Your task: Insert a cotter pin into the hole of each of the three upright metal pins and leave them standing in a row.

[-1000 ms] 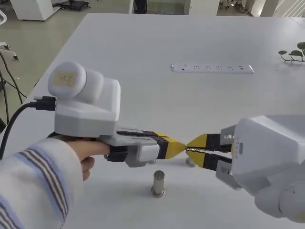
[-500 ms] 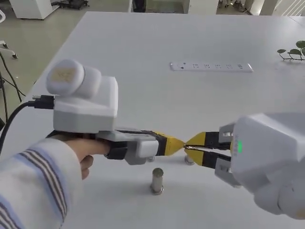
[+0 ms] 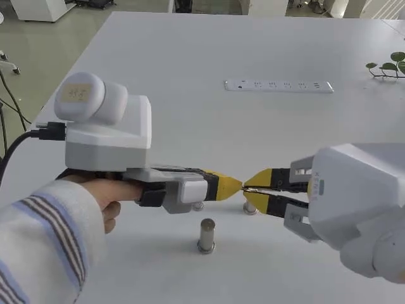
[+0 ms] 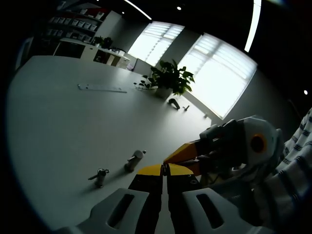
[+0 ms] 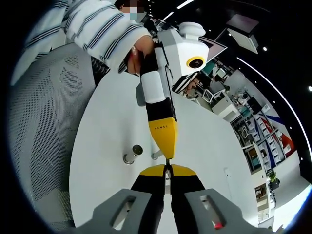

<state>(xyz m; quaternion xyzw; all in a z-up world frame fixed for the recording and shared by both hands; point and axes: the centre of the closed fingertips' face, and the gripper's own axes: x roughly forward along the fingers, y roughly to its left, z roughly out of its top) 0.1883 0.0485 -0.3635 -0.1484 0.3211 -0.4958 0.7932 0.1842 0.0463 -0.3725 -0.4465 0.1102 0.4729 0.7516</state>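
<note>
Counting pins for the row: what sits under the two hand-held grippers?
Two metal pin bases peek out beneath; their tops are covered. A third metal pin stands in front.

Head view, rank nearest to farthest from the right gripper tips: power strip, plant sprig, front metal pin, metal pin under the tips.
From the right gripper, shut on a cotter pin:
1. Metal pin under the tips, just beneath them.
2. Front metal pin, to the left, closer to the camera.
3. Power strip, far ahead.
4. Plant sprig, far right corner.
</note>
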